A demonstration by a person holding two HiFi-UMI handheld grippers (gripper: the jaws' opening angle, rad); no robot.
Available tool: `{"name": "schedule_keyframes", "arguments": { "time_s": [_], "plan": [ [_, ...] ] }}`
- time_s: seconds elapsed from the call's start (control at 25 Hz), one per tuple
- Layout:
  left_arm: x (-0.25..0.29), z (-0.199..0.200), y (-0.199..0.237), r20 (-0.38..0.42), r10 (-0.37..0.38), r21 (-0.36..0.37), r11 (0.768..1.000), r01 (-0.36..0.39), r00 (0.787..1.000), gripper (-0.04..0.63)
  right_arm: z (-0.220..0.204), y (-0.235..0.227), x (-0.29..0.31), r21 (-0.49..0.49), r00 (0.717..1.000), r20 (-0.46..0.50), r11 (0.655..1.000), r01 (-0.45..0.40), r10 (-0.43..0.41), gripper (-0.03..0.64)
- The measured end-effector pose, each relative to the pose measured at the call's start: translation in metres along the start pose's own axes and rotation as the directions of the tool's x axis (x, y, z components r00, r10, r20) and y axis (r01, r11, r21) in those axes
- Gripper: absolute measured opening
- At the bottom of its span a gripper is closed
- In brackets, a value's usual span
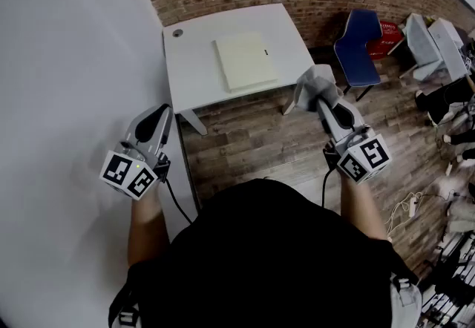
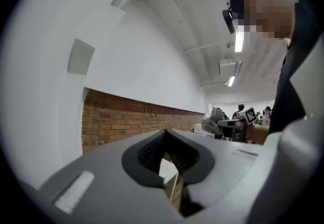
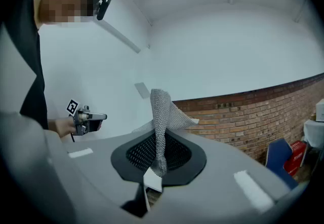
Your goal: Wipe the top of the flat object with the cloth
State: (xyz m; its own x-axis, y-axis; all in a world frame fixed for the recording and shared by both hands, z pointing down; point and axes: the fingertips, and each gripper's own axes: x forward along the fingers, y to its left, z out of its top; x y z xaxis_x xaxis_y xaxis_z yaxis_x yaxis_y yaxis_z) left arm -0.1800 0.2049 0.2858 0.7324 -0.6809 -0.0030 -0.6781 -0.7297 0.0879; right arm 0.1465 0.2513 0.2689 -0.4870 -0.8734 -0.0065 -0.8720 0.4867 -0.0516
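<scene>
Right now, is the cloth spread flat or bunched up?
Bunched: the cloth is pinched in the right gripper, crumpled, clear of the table.

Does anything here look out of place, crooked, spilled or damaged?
Nothing stands out. The flat object lies flat on the white table, square with its edges, and no spill or damage is visible. The cloth is clamped in the right gripper, not yet on the table. The left gripper is shut and empty.
</scene>
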Motion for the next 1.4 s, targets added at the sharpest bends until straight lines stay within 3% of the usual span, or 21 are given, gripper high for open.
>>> {"name": "schedule_keyframes", "arguments": {
  "time_s": [0.6,1.4],
  "plan": [
    [0.011,0.000,-0.028,-0.013,0.060,-0.033,0.998,-0.061,0.998,0.002,0.004,-0.034,-0.015,0.016,0.999,0.001,0.999,-0.037,0.037,0.014],
    [0.040,-0.002,-0.066,-0.018,0.110,-0.011,0.994,-0.110,0.994,0.002,-0.004,-0.089,-0.035,0.063,0.998,0.008,0.996,-0.058,0.058,0.014]
  ]
}}
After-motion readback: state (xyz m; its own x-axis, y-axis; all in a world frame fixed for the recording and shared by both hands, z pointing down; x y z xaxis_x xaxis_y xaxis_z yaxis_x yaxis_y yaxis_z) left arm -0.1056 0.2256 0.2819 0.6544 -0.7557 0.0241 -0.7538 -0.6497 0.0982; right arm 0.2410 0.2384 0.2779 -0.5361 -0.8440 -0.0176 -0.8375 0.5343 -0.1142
